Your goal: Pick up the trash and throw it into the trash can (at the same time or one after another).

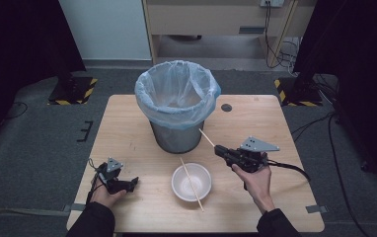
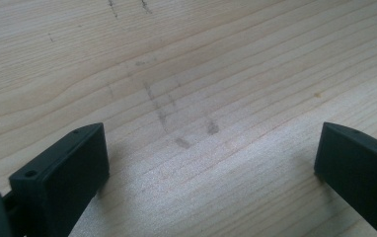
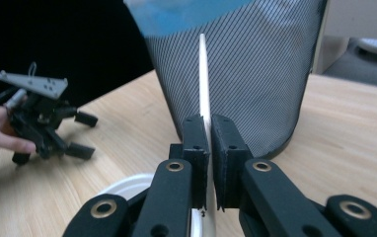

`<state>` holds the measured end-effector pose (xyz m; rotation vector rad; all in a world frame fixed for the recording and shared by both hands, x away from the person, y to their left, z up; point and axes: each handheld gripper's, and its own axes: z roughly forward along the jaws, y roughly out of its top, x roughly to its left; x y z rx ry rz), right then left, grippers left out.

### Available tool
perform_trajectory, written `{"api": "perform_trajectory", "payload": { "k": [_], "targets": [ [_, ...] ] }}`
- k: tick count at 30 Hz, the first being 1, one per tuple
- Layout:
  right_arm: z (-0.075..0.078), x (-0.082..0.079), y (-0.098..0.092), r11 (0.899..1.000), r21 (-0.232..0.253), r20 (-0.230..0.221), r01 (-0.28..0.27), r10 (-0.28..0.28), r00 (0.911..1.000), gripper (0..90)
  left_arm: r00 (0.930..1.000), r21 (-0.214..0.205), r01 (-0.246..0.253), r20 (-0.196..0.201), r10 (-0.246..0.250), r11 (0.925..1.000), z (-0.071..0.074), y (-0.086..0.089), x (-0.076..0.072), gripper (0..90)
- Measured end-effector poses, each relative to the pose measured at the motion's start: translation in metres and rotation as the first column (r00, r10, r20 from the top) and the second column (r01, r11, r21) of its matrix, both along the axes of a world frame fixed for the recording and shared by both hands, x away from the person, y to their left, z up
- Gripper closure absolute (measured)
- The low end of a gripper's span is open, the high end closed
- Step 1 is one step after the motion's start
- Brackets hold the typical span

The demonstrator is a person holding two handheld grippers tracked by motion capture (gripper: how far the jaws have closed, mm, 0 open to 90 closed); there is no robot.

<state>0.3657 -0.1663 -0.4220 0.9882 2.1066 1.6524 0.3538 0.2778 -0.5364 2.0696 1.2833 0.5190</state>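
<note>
1. No text, label, brand or number can be read in any of the pictures.
2. The only signs are yellow-and-black hazard stripes: one set on the dark base plate (image 1: pixel 73 92) on the floor beyond the worktop's far left corner, another on the base plate (image 1: pixel 295 94) beyond its far right corner.
3. The faint grey marks on the worktop (image 2: pixel 186 98) in the left gripper view are smudges, not writing.

Bin (image 3: pixel 236 74) top cropped, bowl (image 3: pixel 127 187) mostly behind tongs (perhaps white)
</note>
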Motion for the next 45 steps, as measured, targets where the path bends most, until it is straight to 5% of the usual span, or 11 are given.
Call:
{"api": "perform_trajectory", "payload": {
  "k": [20,27,45],
  "targets": [
    [0.051,-0.001,-0.027,0.988,0.15,0.114,0.035,-0.053,0.992,86.0,1.0,0.0,0.001,0.0,-0.001,1.0,0.0,0.0,0.0,0.0],
    [0.079,0.008,-0.027,0.975,0.219,0.165,0.045,-0.082,0.9828,86.0,1.0,0.0,0.001,0.0,-0.001,1.0,0.0,0.0,0.0,0.0],
    [0.14,0.04,-0.01,0.965,0.255,0.234,0.056,-0.117,0.9652,86.0,1.0,0.0,0.003,0.0,-0.003,1.0,0.0,0.0,0.0,0.0]
  ]
}}
